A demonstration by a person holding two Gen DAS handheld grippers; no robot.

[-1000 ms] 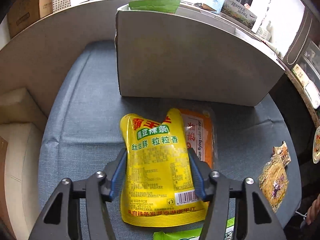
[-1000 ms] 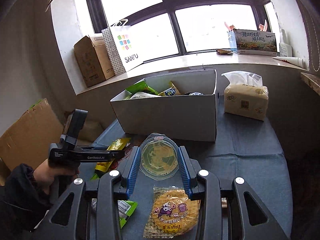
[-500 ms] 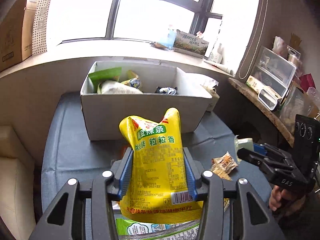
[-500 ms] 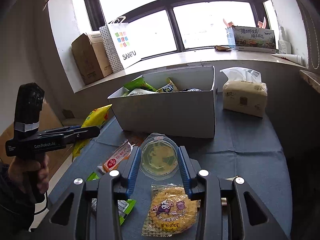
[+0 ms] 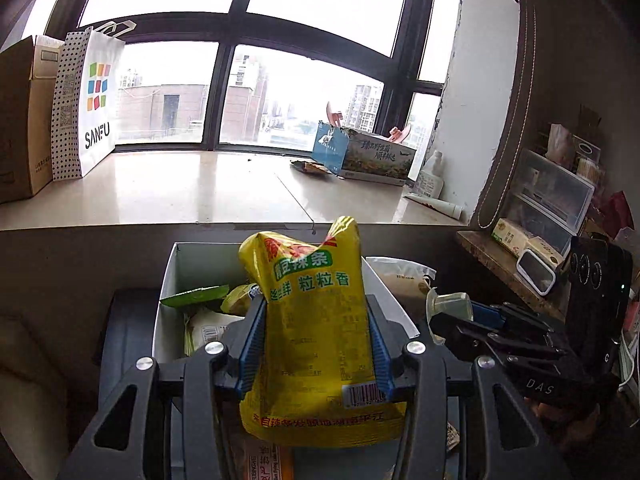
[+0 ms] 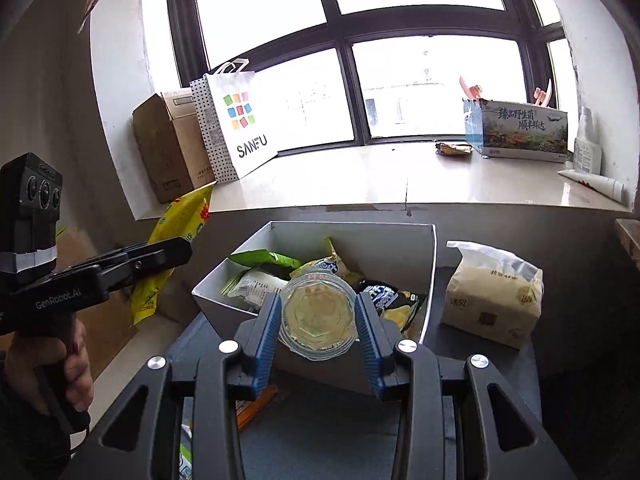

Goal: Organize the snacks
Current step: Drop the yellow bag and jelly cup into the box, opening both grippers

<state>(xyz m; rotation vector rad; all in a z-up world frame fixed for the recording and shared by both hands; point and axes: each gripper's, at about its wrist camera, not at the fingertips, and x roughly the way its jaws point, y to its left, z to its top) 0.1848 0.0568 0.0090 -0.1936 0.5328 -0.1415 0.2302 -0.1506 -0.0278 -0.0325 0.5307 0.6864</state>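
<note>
The desk (image 6: pixel 460 408) is covered with a blue-grey cloth and stands against a low grey wall under a wide window sill (image 5: pixel 160 188). On the sill are seen a brown carton (image 6: pixel 168 148), a white paper bag (image 6: pixel 236 120) with coloured squares, a printed box (image 6: pixel 520 128), a white bottle (image 6: pixel 587 148) and a tube (image 6: pixel 596 184). Behind them a large window with dark frames (image 5: pixel 224 92) is seen, and buildings are visible outside. At the right side of the room a wooden shelf (image 5: pixel 496 260) with clear plastic drawers (image 5: pixel 552 192) is seen.

An open white box (image 6: pixel 430 276) stands on the desk, and several snack packets are lying in it. A tissue pack (image 6: pixel 496 292) stands just beside the box, on its right.

The left gripper (image 5: pixel 316 340) is closed on a yellow pouch (image 5: pixel 312 320), which is held upright in the air in front of the box. The right gripper (image 6: pixel 318 320) is closed on a clear jelly cup (image 6: pixel 318 314), which is held above the near wall of the box. An orange packet (image 6: pixel 252 408) is partly seen on the desk under the right gripper.
</note>
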